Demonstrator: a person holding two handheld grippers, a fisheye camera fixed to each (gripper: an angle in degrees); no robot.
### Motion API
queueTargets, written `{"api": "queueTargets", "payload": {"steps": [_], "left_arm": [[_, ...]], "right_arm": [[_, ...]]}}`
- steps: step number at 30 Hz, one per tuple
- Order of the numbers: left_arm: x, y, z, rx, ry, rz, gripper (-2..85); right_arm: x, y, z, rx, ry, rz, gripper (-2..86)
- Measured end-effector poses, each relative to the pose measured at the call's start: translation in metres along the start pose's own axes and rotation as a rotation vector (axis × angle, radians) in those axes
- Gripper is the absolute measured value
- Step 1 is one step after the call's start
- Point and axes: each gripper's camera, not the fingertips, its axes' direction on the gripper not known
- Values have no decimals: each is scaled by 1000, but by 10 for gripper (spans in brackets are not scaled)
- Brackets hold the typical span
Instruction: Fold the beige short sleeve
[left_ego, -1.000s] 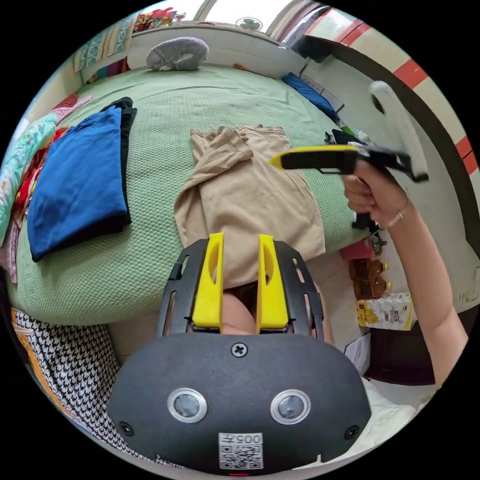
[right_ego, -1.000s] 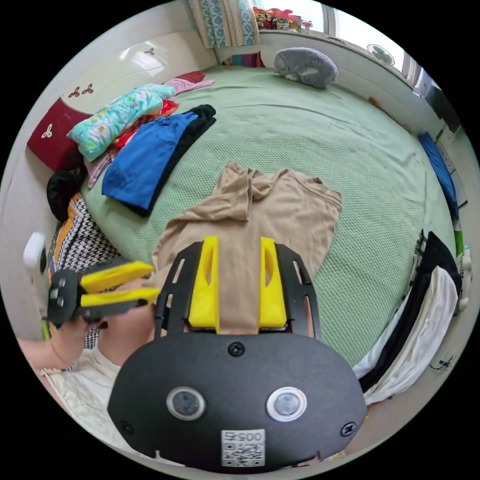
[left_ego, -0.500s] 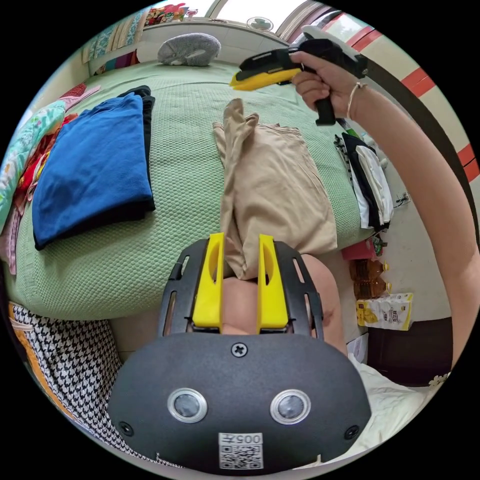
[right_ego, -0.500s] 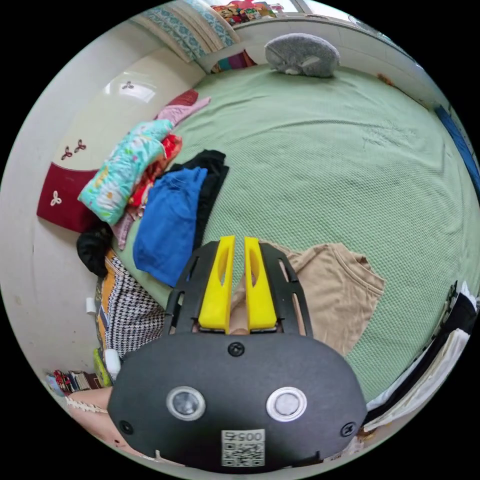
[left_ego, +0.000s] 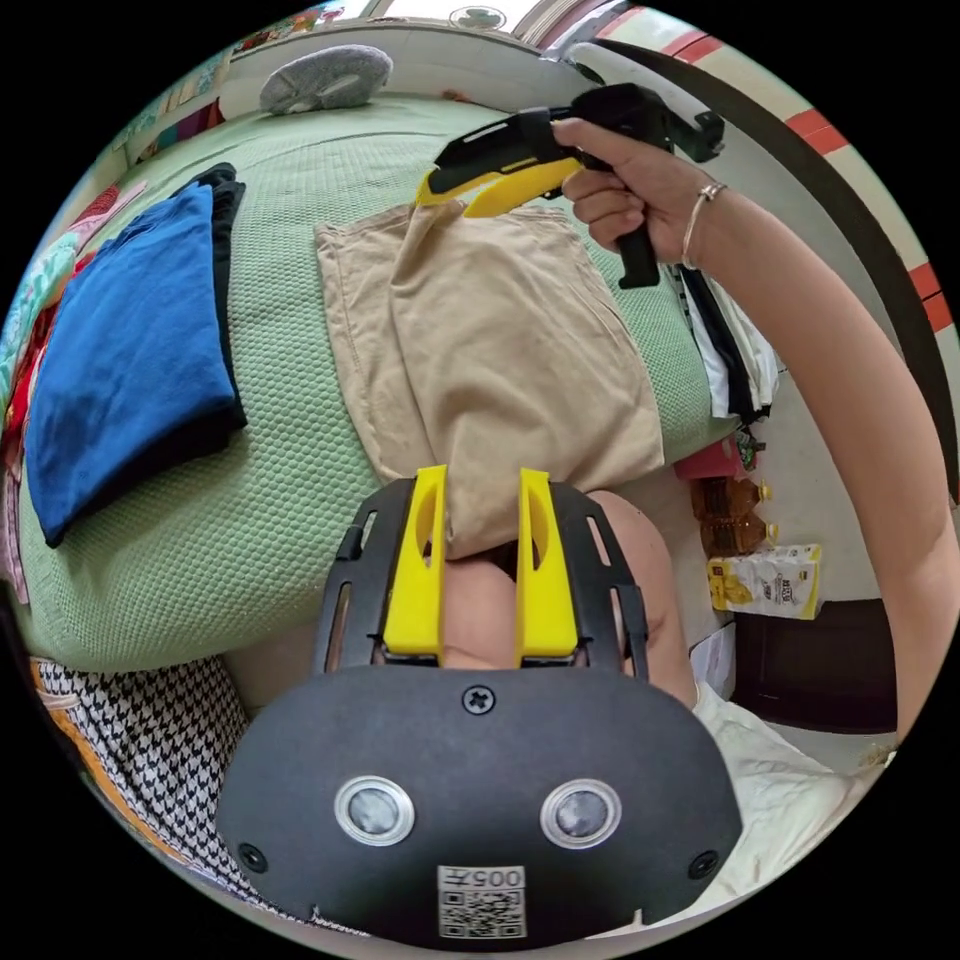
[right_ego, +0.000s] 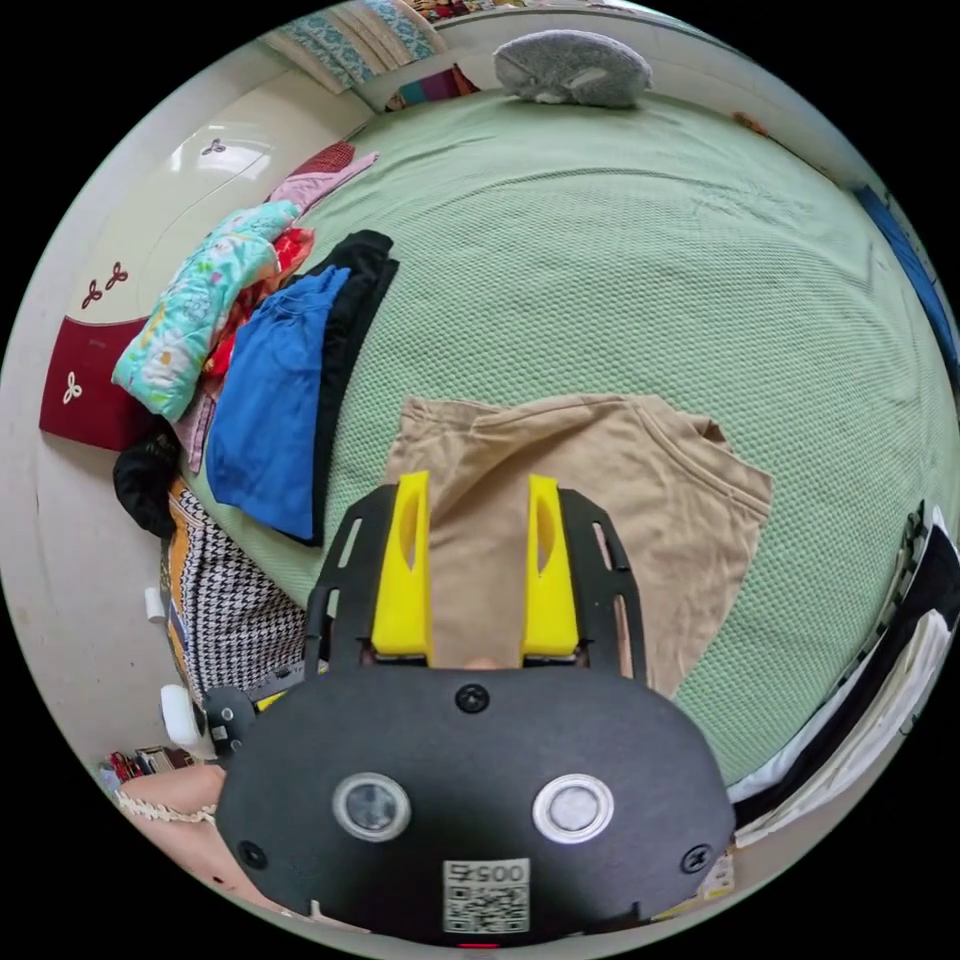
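The beige short sleeve (left_ego: 500, 350) lies folded over on the green bed cover (left_ego: 300, 520), with its near edge hanging over the bed's side. My left gripper (left_ego: 480, 485) is open at that near edge, the cloth showing between its jaws without being pinched. A person's hand holds my right gripper (left_ego: 445, 200) low over the shirt's far edge. In the right gripper view the right gripper (right_ego: 475, 490) has its jaws wide apart, open, just above the beige short sleeve (right_ego: 620, 500).
A folded blue garment (left_ego: 130, 350) on a black one lies left of the shirt. Colourful clothes (right_ego: 200, 310) are piled by the headboard, and a grey cushion (right_ego: 570, 65) sits at the far side. Black and white clothes (right_ego: 870, 660) hang at the bed's right edge.
The right gripper carried a raised fold of the shirt across, lowered it and opened. The shirt now lies flatter and wider. The left gripper stayed open at the near edge.
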Motion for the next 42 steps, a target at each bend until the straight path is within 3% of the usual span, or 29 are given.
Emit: {"api": "queueTargets", "payload": {"steps": [2,6,11,19,24,35,38,42], "left_arm": [[-3,-4,7,-38,10,-12,109],[-9,-9,15,-59,10,-30,59],[-12,-6,8,-16,1,-15,12],[-34,-7,15,-50,-60,-102,40],[-46,-7,21,-11,4,-141,77],[-54,-40,53,-63,35,-147,130],[-51,-49,59,-89,15,-138,111],[-44,-59,62,-85,63,-124,46]], "right_arm": [[-2,-8,11,-23,40,22,108],[-10,-17,16,24,130,62,7],[-34,-21,-1,67,125,-54,-4],[-46,-34,22,10,61,-61,80],[-23,-14,-13,108,-5,-135,140],[57,15,-42,69,149,-32,163],[56,19,-21,-1,258,-27,143],[54,27,-17,54,442,20,24]]}}
